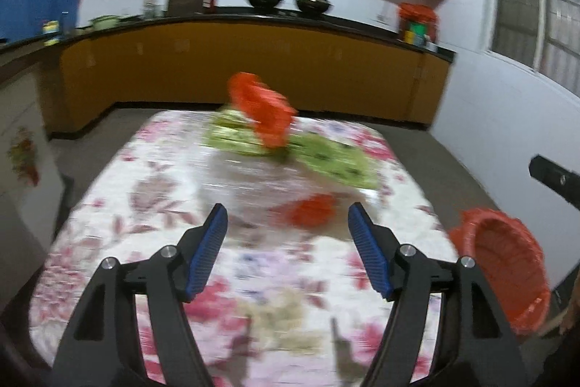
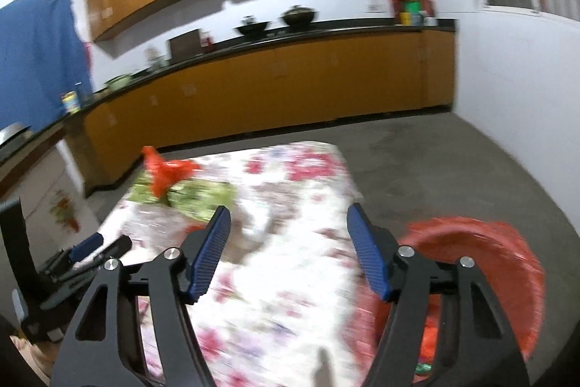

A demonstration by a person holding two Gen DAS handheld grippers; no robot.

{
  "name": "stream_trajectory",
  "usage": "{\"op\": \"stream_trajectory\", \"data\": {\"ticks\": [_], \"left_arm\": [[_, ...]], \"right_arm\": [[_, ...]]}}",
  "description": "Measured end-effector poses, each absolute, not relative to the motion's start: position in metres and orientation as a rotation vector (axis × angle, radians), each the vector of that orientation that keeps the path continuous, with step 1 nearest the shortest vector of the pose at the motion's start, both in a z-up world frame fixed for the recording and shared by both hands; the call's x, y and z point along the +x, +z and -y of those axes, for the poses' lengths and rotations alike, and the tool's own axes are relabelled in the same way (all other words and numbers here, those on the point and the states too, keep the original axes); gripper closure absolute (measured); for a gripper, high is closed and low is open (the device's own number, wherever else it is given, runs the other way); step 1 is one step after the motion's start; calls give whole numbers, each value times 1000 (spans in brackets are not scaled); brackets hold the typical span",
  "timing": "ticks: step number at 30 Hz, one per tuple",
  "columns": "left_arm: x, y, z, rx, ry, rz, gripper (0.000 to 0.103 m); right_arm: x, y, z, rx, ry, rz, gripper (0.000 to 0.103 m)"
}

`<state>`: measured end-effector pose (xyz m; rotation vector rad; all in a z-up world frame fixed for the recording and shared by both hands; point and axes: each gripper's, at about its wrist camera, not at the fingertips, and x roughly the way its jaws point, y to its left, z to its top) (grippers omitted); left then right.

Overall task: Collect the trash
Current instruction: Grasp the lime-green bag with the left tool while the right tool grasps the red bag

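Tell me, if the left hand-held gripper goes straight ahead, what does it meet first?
Probably the small red scrap on the table, lying just beyond the open left hand-held gripper. The blur makes depth uncertain.

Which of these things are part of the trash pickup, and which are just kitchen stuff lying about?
Part of the job:
red bin
red bag
green wrappers
small red scrap
left tongs, open
right tongs, open

Just lying about:
two black pots
blue cloth
flowered tablecloth
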<state>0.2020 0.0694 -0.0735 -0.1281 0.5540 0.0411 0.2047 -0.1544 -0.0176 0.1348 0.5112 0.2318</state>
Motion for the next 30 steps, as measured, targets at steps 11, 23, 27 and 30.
{"op": "stream_trajectory", "data": {"ticks": [11,23,27,30], "left_arm": [[186,-77,-173,-195,234,-527,35],[196,-93,-201,-245,242,-552,35],[202,-95,-198,-253,207,-558,35],[207,-93,-192,-255,181,-554,35]], "right_arm": [[294,-18,5,68,479,-558,48],[342,-63,-47,-23,478,-692,94],[330,-54,-32,11,491,-633,97],[319,-37,-12,50,490,-572,97]]}}
